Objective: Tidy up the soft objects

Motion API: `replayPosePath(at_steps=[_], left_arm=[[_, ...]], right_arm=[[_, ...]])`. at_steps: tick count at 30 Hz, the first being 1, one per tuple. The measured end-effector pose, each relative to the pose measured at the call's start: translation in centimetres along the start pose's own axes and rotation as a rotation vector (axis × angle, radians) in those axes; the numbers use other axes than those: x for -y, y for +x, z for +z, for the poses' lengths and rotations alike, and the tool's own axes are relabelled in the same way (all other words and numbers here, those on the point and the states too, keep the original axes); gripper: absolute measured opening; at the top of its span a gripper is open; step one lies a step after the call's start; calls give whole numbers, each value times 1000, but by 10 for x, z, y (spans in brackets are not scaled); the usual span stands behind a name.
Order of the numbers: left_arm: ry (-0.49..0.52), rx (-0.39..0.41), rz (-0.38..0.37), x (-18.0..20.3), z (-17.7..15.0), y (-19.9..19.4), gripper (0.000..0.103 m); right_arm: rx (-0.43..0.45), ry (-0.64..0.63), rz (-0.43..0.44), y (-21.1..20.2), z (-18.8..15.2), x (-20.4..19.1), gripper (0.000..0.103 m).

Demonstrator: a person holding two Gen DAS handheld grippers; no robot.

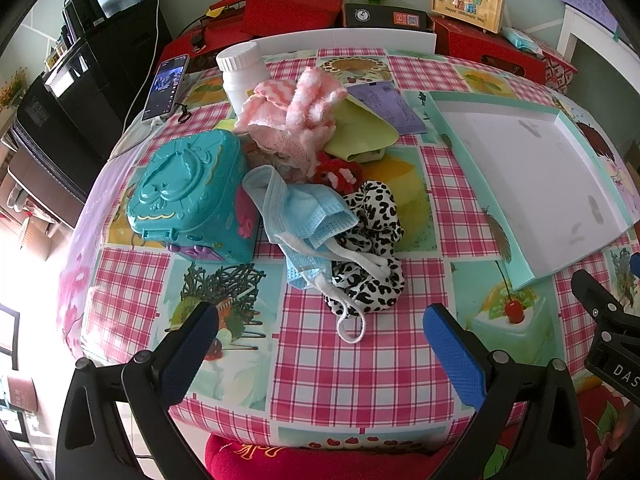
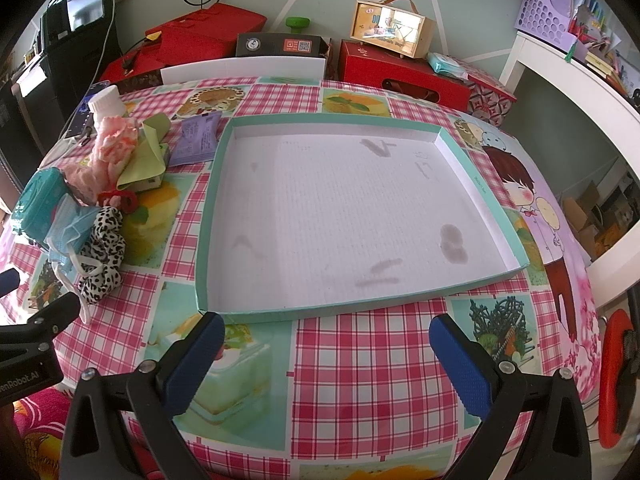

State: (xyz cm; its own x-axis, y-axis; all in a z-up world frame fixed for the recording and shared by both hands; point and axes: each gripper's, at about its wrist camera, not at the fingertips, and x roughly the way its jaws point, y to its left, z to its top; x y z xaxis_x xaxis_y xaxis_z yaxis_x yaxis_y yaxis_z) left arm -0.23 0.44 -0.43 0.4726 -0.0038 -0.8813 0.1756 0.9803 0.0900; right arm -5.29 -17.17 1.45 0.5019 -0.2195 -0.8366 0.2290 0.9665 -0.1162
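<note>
On the checked tabletop (image 1: 360, 368) a crumpled pale-blue face mask (image 1: 298, 216) lay draped over a black-and-white spotted scrunchie (image 1: 376, 240), its long axis running from far left to near right, with white ear loops trailing toward the near edge. Behind them sat a pink fluffy cloth (image 1: 300, 116), and the teal-rimmed tray (image 2: 476, 184) lay to the right. The left claw (image 1: 320, 356) and right claw (image 2: 324, 364) both hovered with fingers apart, holding nothing.

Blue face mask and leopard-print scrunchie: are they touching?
Touching. The left wrist view shows the blue face mask lying over the leopard-print scrunchie, its white ear loops draped across the spotted fabric with no gap.
</note>
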Motion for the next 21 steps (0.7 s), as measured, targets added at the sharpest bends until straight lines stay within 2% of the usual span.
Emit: replayPosePath(at_steps=[21], left_arm=[[-1, 0, -1, 1, 1, 0, 102]], right_arm=[[-1, 0, 0, 0, 0, 0, 103]])
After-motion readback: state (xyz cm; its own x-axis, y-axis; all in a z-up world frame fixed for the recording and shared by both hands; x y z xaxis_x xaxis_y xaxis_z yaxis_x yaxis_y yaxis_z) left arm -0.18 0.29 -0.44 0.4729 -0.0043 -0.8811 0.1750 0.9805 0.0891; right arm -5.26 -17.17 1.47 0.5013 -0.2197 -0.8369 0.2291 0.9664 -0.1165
